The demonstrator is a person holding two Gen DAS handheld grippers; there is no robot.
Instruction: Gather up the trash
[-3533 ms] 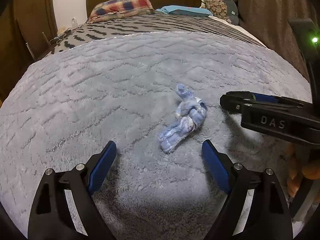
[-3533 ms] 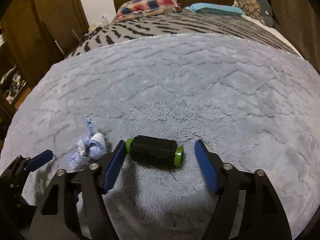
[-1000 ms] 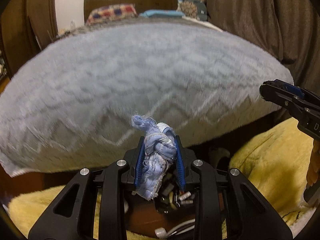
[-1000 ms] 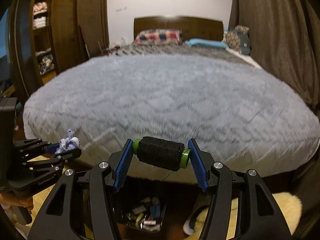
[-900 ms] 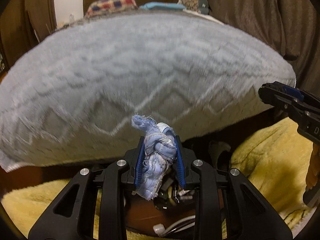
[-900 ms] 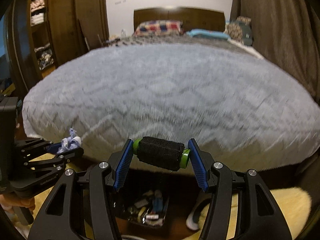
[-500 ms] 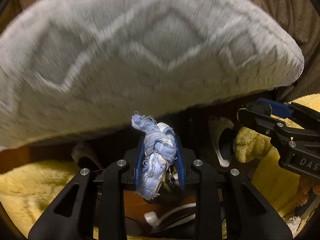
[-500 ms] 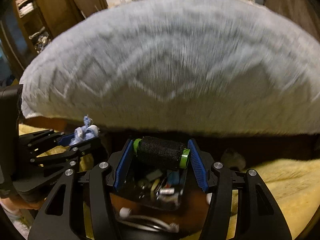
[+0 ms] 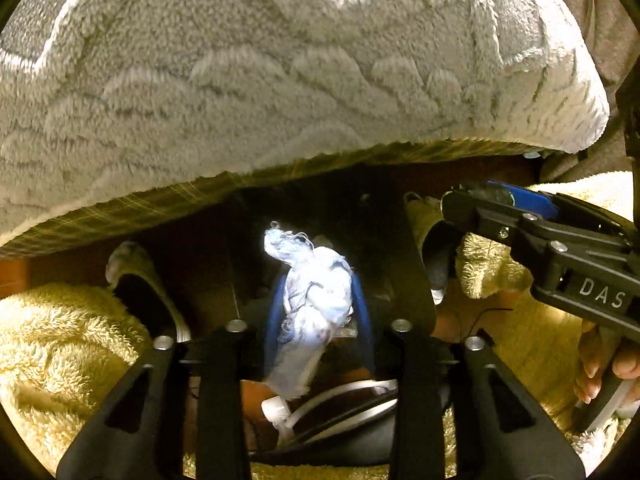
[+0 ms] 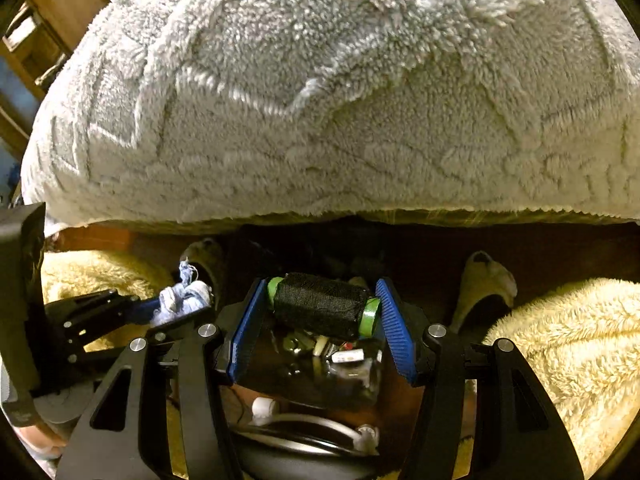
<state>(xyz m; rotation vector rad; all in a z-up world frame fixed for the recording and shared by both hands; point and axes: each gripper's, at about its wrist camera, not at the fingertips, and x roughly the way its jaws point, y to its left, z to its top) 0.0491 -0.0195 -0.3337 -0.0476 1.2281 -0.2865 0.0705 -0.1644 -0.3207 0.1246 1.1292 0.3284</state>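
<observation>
- The grey fleece blanket (image 10: pixel 320 100) on the bed is hanging over the edge and filling the top of both views, with a yellow shaggy rug (image 10: pixel 568 352) on the floor either side and slippers (image 10: pixel 486 284) poking out from under the bed.
- Down between the rugs a dark bin (image 10: pixel 320 368) is sitting on the floor. I'm seeing small mixed scraps in it, white and coloured bits, too small to name. A white handle or cord (image 10: pixel 312 420) is curving across its near rim.
- The right gripper (image 10: pixel 324 312) is hovering right above that bin, jaws clamped end to end on a black thread spool (image 10: pixel 320 306) with green ends.
- The left gripper (image 9: pixel 318 312) is just beside it, jaws squeezed onto a blue-white rag wad (image 9: pixel 314 296), also off the floor and above the bin's left side, I think.
- So I'd say we're at the drop step. My tip: get each piece centred over the opening and low before letting go. The spool is going to roll if it clips the rim, and the rag's frayed threads could be snagging on the pads, so open wide and give it a little shake.
- Dropping one at a time is probably safer.
</observation>
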